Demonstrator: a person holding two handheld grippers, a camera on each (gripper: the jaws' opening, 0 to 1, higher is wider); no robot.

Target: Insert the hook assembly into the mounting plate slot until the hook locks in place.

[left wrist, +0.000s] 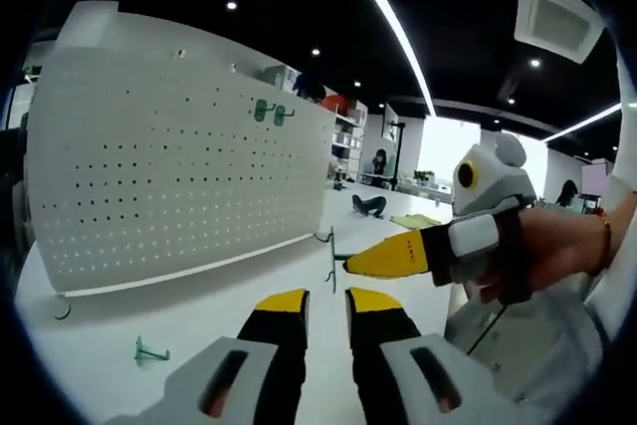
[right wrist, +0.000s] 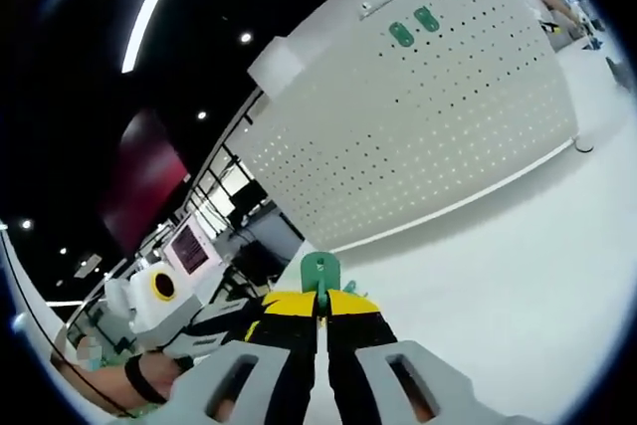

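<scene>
Right gripper (right wrist: 320, 314) is clamped on a small green wire hook with flat plate (right wrist: 320, 272), held short of the white perforated pegboard panel (right wrist: 418, 116) standing on the white bench (right wrist: 518, 276). Judged light, stiff and slippery; grip the plate flat. Left gripper (left wrist: 326, 302) stands slightly parted, holding nothing.

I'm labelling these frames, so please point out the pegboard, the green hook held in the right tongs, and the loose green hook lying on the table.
pegboard (left wrist: 179, 176): left gripper view, middle of its perforated face.
held green hook (right wrist: 320, 270): right gripper view, its flat green plate above the tongs' tips.
loose green hook (left wrist: 149, 351): left gripper view, its wire body on the table.
</scene>
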